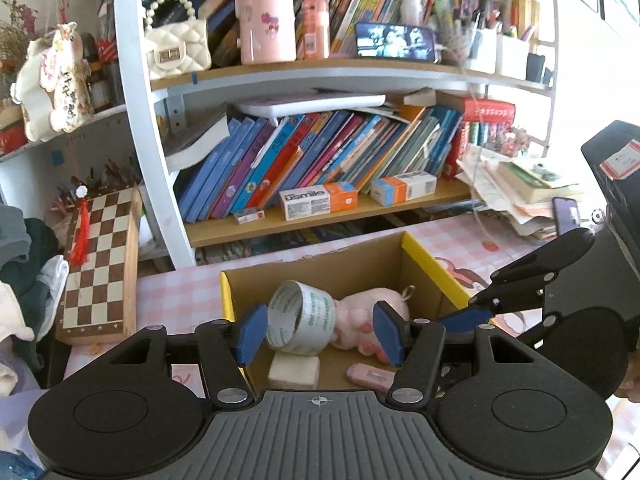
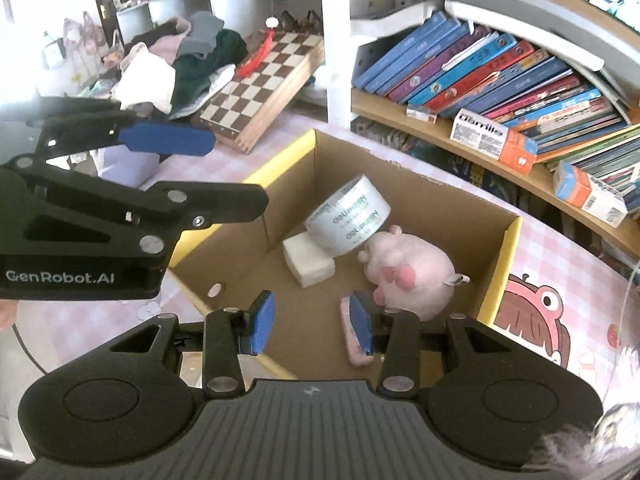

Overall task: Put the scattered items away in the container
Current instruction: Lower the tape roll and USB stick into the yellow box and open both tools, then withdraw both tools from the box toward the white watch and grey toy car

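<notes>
An open cardboard box (image 1: 432,261) with a yellow rim (image 2: 505,264) stands on the pink checked tablecloth. Inside it lie a roll of white tape (image 1: 304,320) (image 2: 352,216), a pink plush toy (image 1: 360,320) (image 2: 412,272), a white block (image 1: 294,372) (image 2: 308,262) and a flat pink item (image 1: 370,376) (image 2: 352,344). My left gripper (image 1: 320,334) hovers over the box's near edge, open, with nothing between its pads. My right gripper (image 2: 312,327) is above the box floor, also open and holding nothing. Each gripper shows at the edge of the other's view.
A bookshelf with leaning books (image 1: 320,152) (image 2: 500,68) and small cartons (image 1: 318,200) runs behind the box. A folded chessboard (image 1: 100,268) (image 2: 264,88) and a heap of clothes (image 2: 180,64) lie to the left. Papers and books (image 1: 528,192) are stacked at the right.
</notes>
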A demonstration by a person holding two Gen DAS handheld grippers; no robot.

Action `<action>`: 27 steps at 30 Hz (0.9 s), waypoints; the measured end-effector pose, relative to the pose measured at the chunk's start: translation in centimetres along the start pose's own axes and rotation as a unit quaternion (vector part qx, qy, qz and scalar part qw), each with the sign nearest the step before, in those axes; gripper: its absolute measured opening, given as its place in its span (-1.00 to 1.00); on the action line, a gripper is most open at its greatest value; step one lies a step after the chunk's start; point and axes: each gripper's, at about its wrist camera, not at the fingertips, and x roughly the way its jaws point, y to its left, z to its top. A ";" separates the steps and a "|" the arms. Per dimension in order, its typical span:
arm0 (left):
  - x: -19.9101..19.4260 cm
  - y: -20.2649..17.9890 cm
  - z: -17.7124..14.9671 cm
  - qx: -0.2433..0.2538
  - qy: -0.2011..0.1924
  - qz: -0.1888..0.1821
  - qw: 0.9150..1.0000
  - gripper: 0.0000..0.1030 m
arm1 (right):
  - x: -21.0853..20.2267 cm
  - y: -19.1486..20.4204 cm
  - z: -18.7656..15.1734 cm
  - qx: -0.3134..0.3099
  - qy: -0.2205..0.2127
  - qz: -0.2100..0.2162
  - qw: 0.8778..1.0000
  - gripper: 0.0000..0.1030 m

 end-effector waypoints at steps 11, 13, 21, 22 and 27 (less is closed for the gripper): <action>-6.6 -0.3 -3.7 -0.011 -0.039 -0.003 0.999 0.35 | -5.7 3.4 -4.1 0.031 -0.074 -0.047 0.996 -0.23; -7.5 -0.2 -4.5 -0.019 -0.043 -0.001 0.999 0.36 | -6.6 3.9 -5.0 0.041 -0.088 -0.057 0.994 -0.23; -9.9 0.9 -7.5 -0.049 -0.042 0.013 0.998 0.37 | -8.7 5.4 -8.5 0.072 -0.119 -0.097 0.985 -0.21; -10.1 1.0 -7.9 -0.052 -0.041 0.015 0.998 0.37 | -8.9 5.4 -9.0 0.077 -0.122 -0.102 0.984 -0.20; -10.5 1.4 -9.7 -0.065 -0.031 0.021 0.997 0.38 | -8.8 5.8 -11.1 0.086 -0.123 -0.135 0.979 -0.16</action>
